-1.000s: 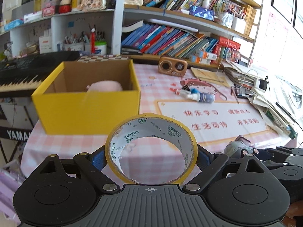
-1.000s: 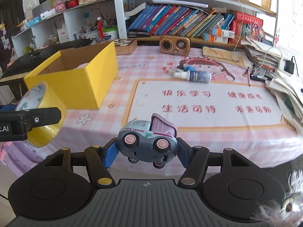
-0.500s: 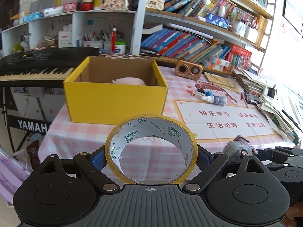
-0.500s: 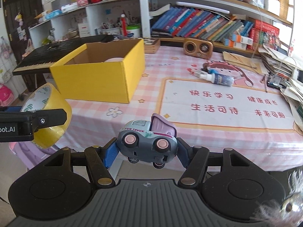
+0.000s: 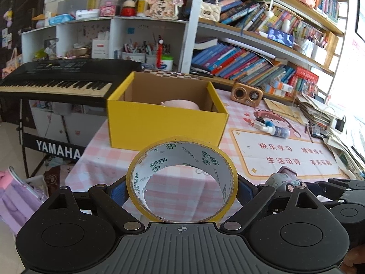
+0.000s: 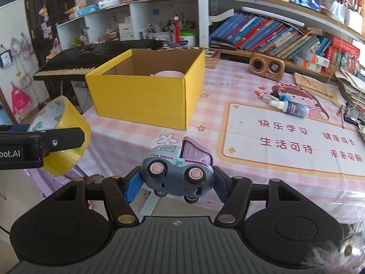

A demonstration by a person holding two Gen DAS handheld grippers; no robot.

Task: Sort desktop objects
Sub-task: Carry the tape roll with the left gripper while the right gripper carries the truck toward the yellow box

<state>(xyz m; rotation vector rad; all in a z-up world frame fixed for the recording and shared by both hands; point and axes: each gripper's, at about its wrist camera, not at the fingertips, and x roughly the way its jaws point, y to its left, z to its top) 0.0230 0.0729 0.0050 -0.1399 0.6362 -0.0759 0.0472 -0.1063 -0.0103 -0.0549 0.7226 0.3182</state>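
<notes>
— Ahead of both your grippers and a little to the left stands the yellow box (image 5: 166,123), open on top, on the near-left part of the worktop (image 6: 228,86). Which hand do you think goes first?

— Tell me what each one has.

— Your left gripper (image 5: 181,190) is clenched on the tape roll (image 5: 181,180), its round opening facing forward. Your right gripper (image 6: 176,179) is clamped on the toy truck (image 6: 178,171), which lies on its side, wheels toward the camera, nose to the left.

— And which is nearer the box?

— Both hang off the near edge, short of the worktop. From the left wrist camera the box sits almost straight ahead; from the right it lies further left. I judge your left hand has the straighter line: forward and up over the near wall. A pink thing (image 5: 180,104) already lies inside, toward the far right, so aim for the bare left part.
</notes>
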